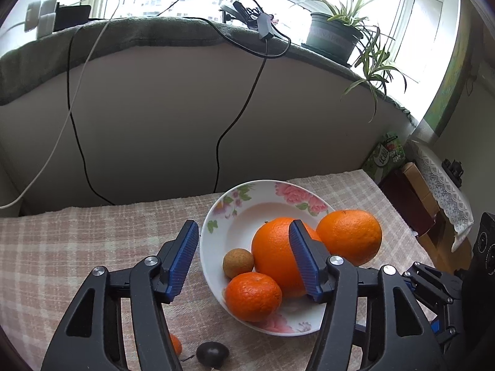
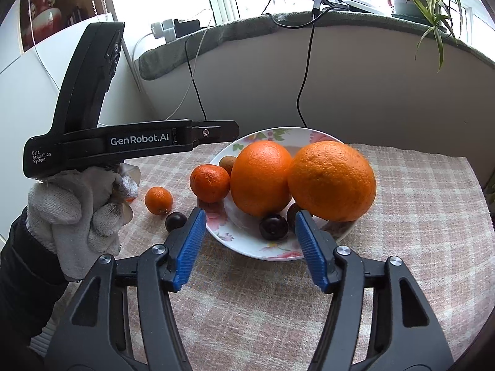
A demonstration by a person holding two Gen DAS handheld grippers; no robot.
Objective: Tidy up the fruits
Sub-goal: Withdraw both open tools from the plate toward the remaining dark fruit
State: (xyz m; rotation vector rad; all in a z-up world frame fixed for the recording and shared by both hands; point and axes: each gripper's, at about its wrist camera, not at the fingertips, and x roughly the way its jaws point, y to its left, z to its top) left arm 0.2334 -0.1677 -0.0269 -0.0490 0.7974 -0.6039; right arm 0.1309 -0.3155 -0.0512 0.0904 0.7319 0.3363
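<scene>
The jaws of the left gripper [image 1: 244, 258] are being held wide apart with nothing between them, above the near rim of the white floral-patterned ceramic plate [image 1: 216, 216]. The jaws of the right gripper [image 2: 250, 247] are likewise being held apart and empty, just in front of the same plate [image 2: 247, 247].

On the plate, a large round orange [image 1: 275, 256] is being seen at the middle, with a second large orange [image 1: 349, 236] touching it and resting at the plate's far right rim. A smaller, reddish-orange mandarin [image 1: 253, 296] is sitting at the plate's near edge, and a small tan, rough-skinned round fruit [image 1: 237, 262] is lying just beside it, between the mandarin and the first orange. In the right wrist view, a dark, glossy, round fruit [image 2: 273, 226] is being shown on the plate in front of the oranges, with another dark one partly hidden behind it.

Off the plate, a tiny orange citrus fruit [image 2: 158, 200] and another dark round fruit [image 2: 175, 221] are lying near each other on the pink-and-cream checked cloth [image 2: 417, 216] that is covering the counter. The left gripper's black body is being gripped by a hand in a white knitted glove [image 2: 74, 213].
</scene>
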